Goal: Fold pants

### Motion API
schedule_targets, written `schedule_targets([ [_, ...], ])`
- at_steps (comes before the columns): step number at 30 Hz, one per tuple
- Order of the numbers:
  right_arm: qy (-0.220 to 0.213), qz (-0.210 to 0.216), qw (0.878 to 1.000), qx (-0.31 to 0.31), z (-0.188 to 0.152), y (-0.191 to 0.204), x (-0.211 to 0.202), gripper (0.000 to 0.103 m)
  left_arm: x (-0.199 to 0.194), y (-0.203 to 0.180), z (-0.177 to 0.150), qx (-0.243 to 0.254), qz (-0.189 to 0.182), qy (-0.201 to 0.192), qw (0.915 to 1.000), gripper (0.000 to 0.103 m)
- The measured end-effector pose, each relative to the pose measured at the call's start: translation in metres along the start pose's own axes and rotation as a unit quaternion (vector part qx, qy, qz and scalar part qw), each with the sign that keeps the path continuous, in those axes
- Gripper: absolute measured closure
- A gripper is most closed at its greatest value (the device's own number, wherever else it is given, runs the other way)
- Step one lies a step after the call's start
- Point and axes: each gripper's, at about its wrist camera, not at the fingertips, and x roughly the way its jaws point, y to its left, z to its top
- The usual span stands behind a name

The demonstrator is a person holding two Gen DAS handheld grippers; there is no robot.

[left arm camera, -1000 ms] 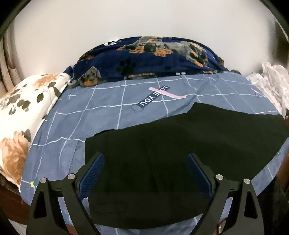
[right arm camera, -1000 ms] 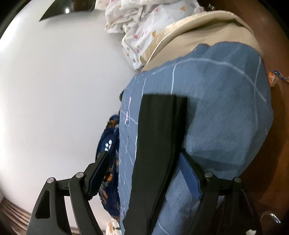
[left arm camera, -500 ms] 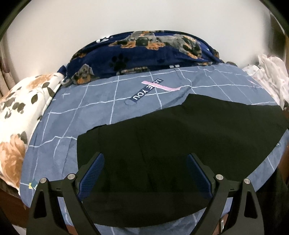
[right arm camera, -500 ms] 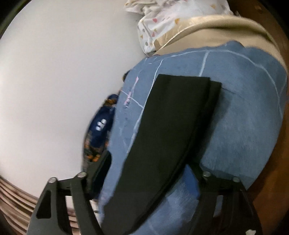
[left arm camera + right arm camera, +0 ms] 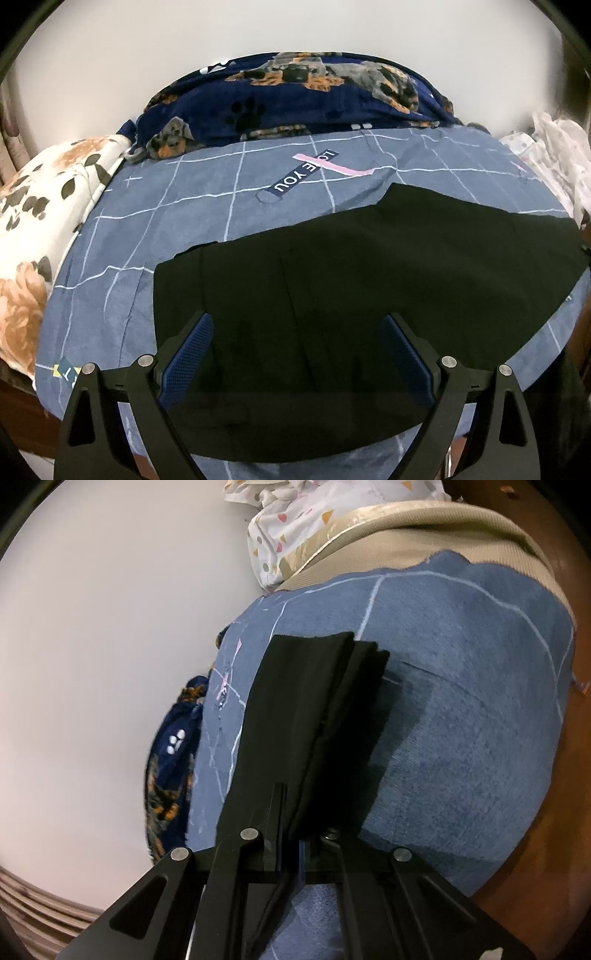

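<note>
Black pants (image 5: 369, 295) flat on blue grid bedsheet (image 5: 207, 206), already doubled leg on leg, judging by stacked edges at the far hem in right wrist view. Long axis running left to right across the near edge of the bed in left wrist view; in right wrist view, running straight away from the camera, hem end (image 5: 328, 642) farthest.

Right gripper (image 5: 291, 842) clamped on pants (image 5: 295, 720) at the near end, jaws drawn together with black cloth pinched between them. Left gripper (image 5: 297, 350) spread wide, nothing between pads, hanging over the middle of the garment, touching or not: cannot tell.

Key relation: held end under right gripper, free hem end directly ahead along the long axis. Likely next fold end over end, so carry along that axis, not across it. Right side nearer the working end; left placed to pin the midline.

Surface soft, sheet slightly wrinkled; risk of sheet dragging with the cloth.

Around: navy dog-print blanket (image 5: 295, 96) bunched against white wall (image 5: 295, 26), floral pillow (image 5: 40, 206) at left, pale printed bedding (image 5: 295, 528) beyond the hem end, beige mattress edge (image 5: 424, 531), brown wood floor (image 5: 554, 812) beside.
</note>
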Motion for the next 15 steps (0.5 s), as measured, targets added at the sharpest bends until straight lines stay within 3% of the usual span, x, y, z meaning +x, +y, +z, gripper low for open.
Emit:
schedule_targets([
  [7, -0.012, 0.011, 1.0, 0.01, -0.004, -0.0055, -0.0009, 0.102, 0.0026, 0.0016, 0.0001, -0.005, 0.02, -0.002, 0.9998, 0.011],
  [15, 0.013, 0.001, 1.0, 0.028, 0.0029, -0.0034, 0.0043, 0.102, 0.0055, 0.0037, 0.0001, -0.009, 0.031, 0.002, 0.9995, 0.011],
])
